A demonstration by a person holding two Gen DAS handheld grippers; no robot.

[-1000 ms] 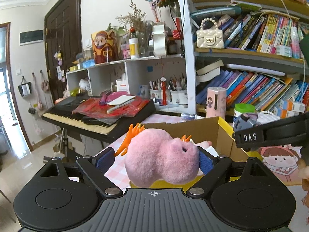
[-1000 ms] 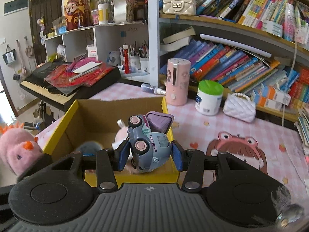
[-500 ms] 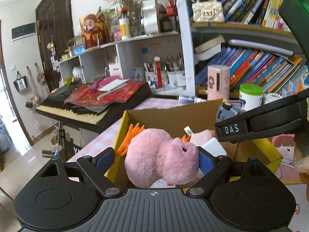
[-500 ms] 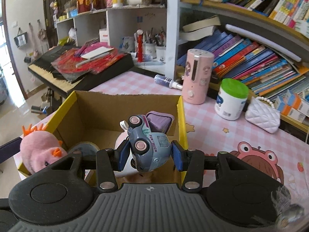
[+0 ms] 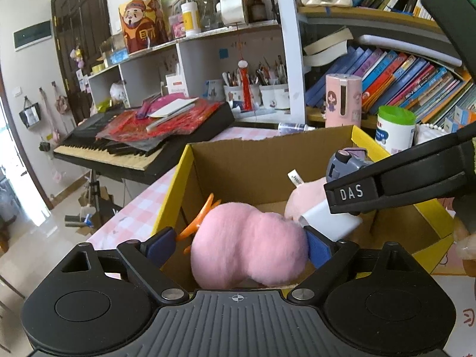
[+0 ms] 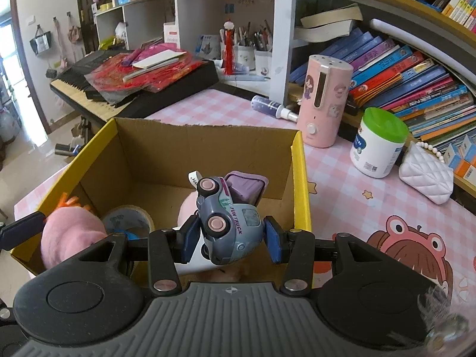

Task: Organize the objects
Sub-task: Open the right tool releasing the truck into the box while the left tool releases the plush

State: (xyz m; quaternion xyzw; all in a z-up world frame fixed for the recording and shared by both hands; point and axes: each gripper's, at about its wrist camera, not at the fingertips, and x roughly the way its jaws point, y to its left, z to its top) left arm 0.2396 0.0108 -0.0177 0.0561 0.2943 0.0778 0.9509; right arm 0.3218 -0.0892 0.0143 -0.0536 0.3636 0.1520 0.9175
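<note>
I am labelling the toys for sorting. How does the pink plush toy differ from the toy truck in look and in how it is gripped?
The pink plush toy is soft, fuzzy and rounded; the toy truck is hard, grey-blue, with wheels and lettering. The left gripper is opening around the plush, its left pad already clear; the right gripper stays narrow on the truck. Both hang over the cardboard box.

In the box (image 6: 205,145), the right hand-held gripper (image 6: 230,236) and its toy truck (image 6: 229,223) are covering most of a pale pink plush (image 6: 187,211). The pink plush (image 6: 71,232) is hiding part of the tape roll (image 6: 128,218). A hand (image 5: 467,253) is being cut off at the frame's right edge.
</note>
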